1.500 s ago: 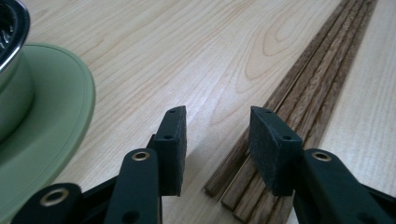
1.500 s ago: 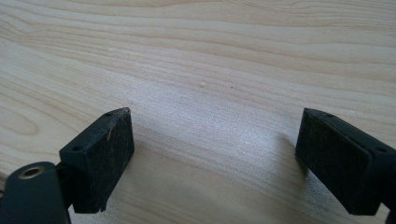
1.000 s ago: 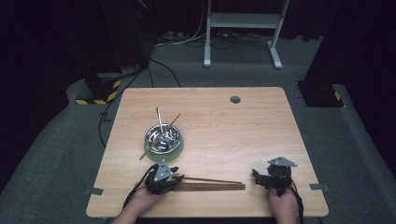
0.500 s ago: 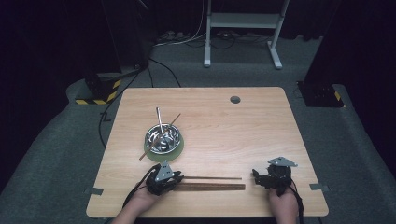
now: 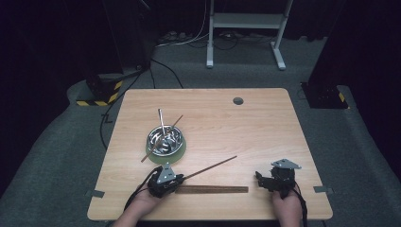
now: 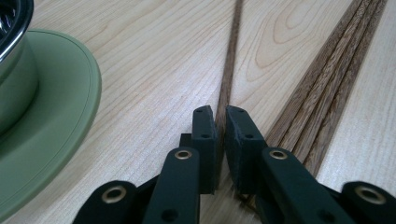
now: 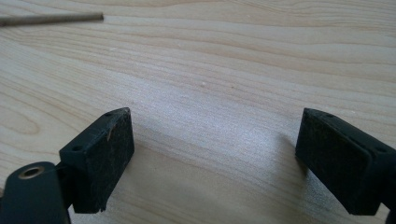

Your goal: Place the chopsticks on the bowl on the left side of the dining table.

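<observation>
Wooden chopstick [image 6: 228,84] clamped between the left gripper [image 6: 220,122] pads [image 6: 205,135] — right gripper [image 7: 215,158] gaping.

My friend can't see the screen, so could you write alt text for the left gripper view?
The left gripper has its two black jaws closed on a single thin wooden chopstick that runs away across a pale wooden table. A bundle of chopsticks lies to the right, and a green saucer under a metal bowl sits at the left edge.
</observation>
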